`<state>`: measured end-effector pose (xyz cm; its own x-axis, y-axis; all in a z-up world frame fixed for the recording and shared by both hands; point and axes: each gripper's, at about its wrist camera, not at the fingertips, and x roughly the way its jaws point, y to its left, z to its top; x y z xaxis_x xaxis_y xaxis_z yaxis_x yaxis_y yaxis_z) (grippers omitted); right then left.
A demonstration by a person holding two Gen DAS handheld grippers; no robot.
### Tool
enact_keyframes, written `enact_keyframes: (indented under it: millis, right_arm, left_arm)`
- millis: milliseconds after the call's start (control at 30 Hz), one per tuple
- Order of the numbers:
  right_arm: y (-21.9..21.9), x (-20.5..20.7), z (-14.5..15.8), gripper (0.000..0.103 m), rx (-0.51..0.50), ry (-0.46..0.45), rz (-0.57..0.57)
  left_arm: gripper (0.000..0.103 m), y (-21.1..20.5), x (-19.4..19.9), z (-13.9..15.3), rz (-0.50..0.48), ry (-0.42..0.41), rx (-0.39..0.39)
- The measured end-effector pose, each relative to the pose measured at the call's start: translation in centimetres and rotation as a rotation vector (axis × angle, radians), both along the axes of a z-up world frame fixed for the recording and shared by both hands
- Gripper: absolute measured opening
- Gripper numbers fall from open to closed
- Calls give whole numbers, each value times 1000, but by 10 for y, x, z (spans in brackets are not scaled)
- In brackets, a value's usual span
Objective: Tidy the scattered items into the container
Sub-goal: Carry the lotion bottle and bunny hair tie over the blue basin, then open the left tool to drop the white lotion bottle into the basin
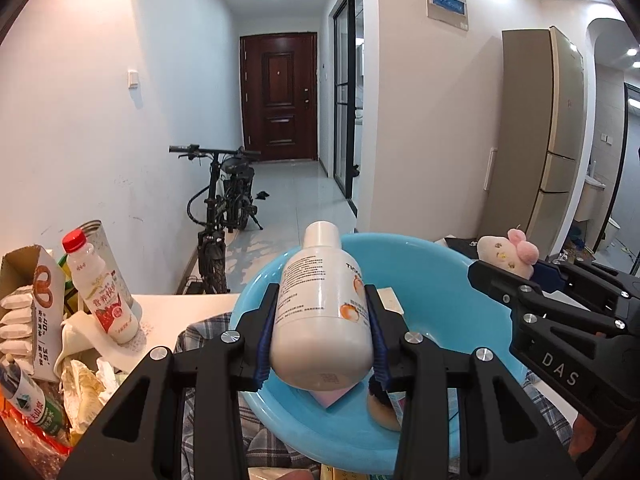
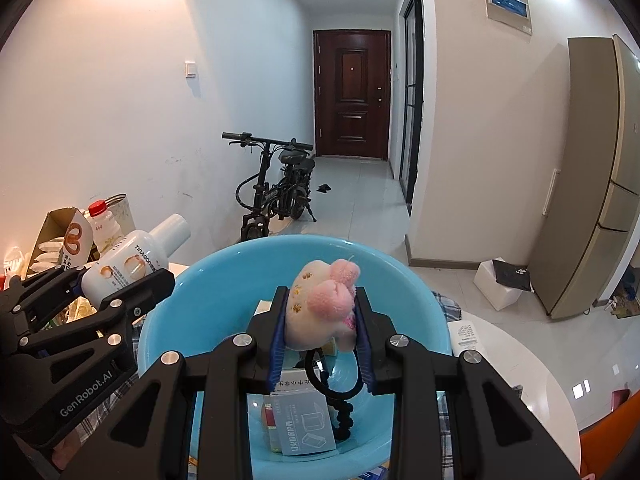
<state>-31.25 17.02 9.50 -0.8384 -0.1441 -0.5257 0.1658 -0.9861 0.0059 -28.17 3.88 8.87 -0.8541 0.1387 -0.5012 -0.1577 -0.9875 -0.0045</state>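
The round light-blue plastic basin (image 2: pixel 400 280) sits on a checked cloth (image 1: pixel 208 332) over the white surface (image 1: pixel 188 308), directly below and ahead of both sets of jaws. Inside it, beneath the right jaws, lie a flat printed card box (image 2: pixel 306 428), a black beaded flexible cable (image 2: pixel 340 404) and other small packages.

The left gripper (image 1: pixel 322 304) holds a white cylindrical plastic bottle with a white cap and orange fruit print (image 1: pixel 324 312). Its jaws are closed against the bottle's two sides, and the bottle tilts with the cap pointing forward and up, above the basin interior.

The right gripper (image 2: pixel 320 308) holds a cream and pink plush toy (image 2: pixel 324 304). Its jaws are closed on the toy's flanks, and the toy hangs above the basin centre.

To the left of the left jaws, outside the basin, stand a red-capped milk drink bottle (image 1: pixel 100 288), a brown open cardboard carton with white sachets (image 1: pixel 28 308) and a green-labelled water bottle (image 1: pixel 28 400), amid crumpled wrappers.
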Motion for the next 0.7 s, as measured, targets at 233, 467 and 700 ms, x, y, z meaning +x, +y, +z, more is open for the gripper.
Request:
enact_keyframes:
  millis: [233,467,700]
  right_arm:
    - [-2,1,0,32,3,-2,6]
    - [-5,1,0,32,8,-3,9]
    - [-7,-1,-1,32,10,-7,11]
  left_arm:
    - [38,-1,1,1,9,5,0]
    - [38,1,0,0,17,0,-10]
    - [38,3,1,-1,14,1,-18]
